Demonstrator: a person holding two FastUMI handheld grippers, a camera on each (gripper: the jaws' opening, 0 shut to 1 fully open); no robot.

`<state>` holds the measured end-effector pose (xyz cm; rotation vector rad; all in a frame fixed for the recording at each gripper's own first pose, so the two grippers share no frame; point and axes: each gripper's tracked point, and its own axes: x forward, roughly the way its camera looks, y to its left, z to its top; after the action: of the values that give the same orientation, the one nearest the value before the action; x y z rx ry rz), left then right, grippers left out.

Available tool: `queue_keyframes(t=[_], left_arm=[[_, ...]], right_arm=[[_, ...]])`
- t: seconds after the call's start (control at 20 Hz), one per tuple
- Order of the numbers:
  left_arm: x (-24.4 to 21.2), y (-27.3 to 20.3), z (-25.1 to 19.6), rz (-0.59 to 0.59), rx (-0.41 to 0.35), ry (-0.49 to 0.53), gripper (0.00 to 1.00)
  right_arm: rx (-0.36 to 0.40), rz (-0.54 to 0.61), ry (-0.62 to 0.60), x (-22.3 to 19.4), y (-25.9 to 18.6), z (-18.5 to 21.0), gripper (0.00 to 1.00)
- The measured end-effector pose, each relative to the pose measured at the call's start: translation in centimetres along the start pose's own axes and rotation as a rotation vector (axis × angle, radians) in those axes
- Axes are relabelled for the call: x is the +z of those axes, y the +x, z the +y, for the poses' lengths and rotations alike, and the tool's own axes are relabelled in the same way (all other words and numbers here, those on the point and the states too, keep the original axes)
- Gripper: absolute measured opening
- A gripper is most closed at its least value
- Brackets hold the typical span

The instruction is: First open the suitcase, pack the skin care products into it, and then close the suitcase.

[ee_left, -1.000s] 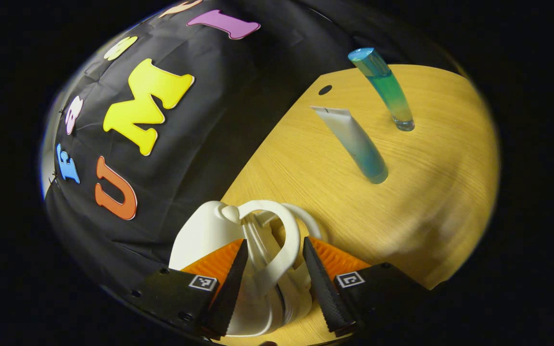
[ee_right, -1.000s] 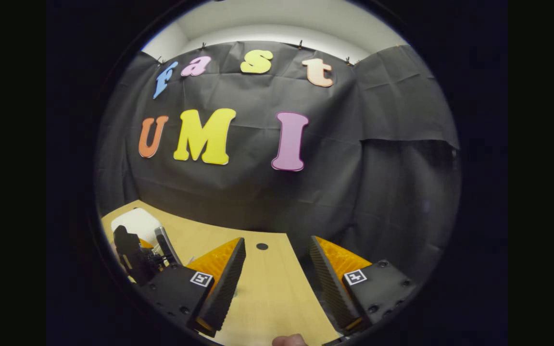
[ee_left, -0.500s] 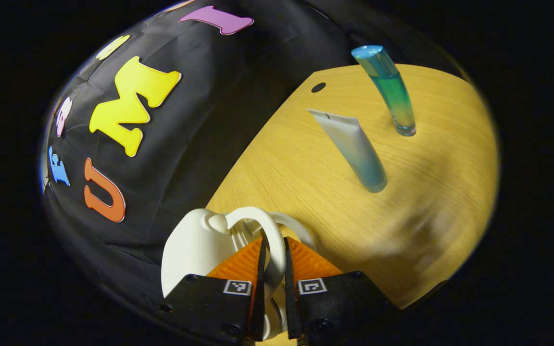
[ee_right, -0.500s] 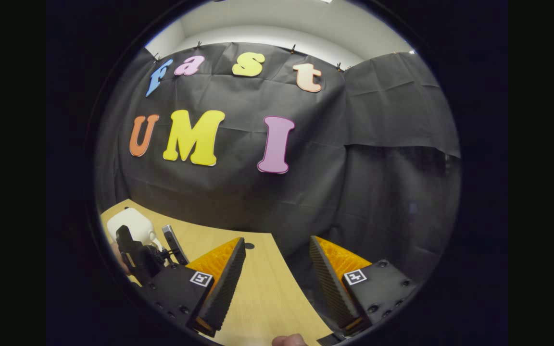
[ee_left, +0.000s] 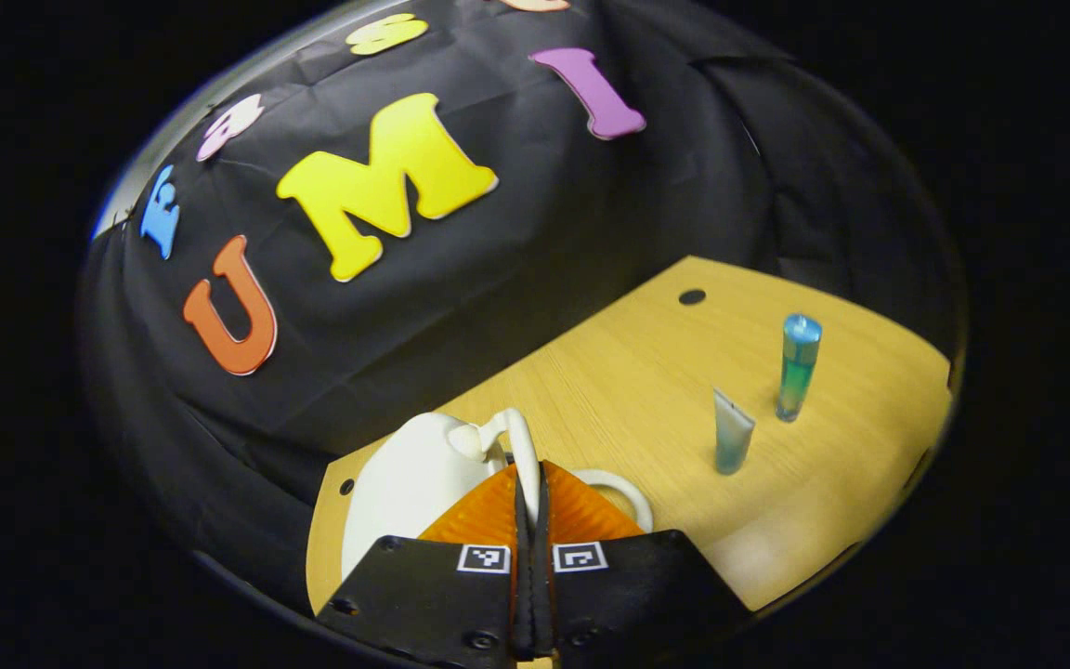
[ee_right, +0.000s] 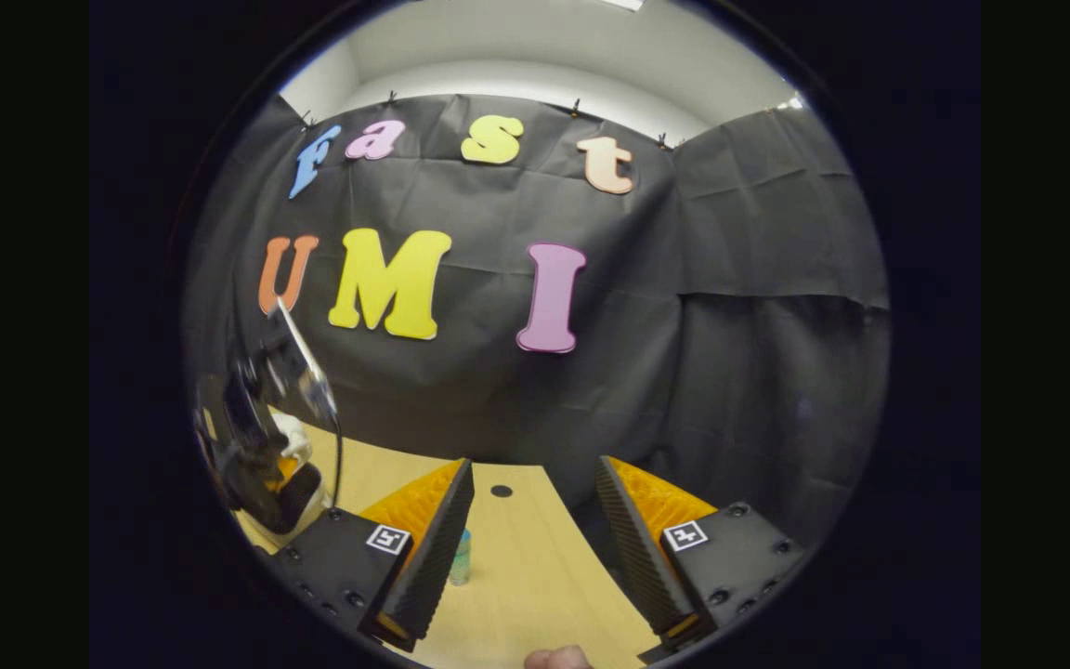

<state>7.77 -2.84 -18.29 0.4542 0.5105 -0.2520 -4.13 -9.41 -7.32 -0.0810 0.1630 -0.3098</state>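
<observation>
A: Nearest to us in the left gripper view, the left gripper (ee_left: 529, 548) has its fingers pressed together on the thin white handle (ee_left: 523, 448) of the white suitcase (ee_left: 410, 483). A second ago those fingers stood wide apart either side of that handle; half a second ago we saw them nearly closed on it.

B: We agree, and the view has swung too. The suitcase sits at the near left edge of the wooden table (ee_left: 628, 372), just beyond our fingertips. We can't tell from here whether its lid has come up.

A: Further out, the two skin care products stand upright and well apart from the suitcase: the pale tube (ee_left: 731, 430) nearer, the blue-green bottle (ee_left: 796, 366) just beyond it. Both looked larger and more tilted earlier.

B: In the right gripper view, our right gripper (ee_right: 533, 548) holds its fingers wide apart with nothing between them, as it did a second ago. A fingertip (ee_right: 556, 659) shows at the bottom edge.

A: Past its left finger we see the bottle (ee_right: 461, 557) standing on the table (ee_right: 526, 576). At far left the left gripper (ee_right: 266, 446) is blurred and sits higher than before, beside the white suitcase (ee_right: 298, 465).
</observation>
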Motion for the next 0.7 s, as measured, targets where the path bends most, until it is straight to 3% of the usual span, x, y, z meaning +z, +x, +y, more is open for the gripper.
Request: queue_keyframes(t=[0.15,0.3,0.5,0.7], left_arm=[[2.9,-2.3,7.3,-0.086,0.022,-0.185,0.03],[2.2,-3.5,16.2,-0.161,0.084,-0.332,0.03],[-3.9,-4.1,27.2,-0.185,0.169,-0.529,0.03],[-10.9,-3.6,33.0,-0.179,0.184,-0.641,0.03]], right_arm=[[0.060,-0.027,0.006,1.4,0.5,3.5,0.80],[0.110,-0.053,0.019,2.6,0.8,6.8,0.80],[0.137,-0.055,0.020,3.4,1.0,10.3,0.80],[0.154,-0.050,-0.023,3.8,0.9,13.2,0.80]])
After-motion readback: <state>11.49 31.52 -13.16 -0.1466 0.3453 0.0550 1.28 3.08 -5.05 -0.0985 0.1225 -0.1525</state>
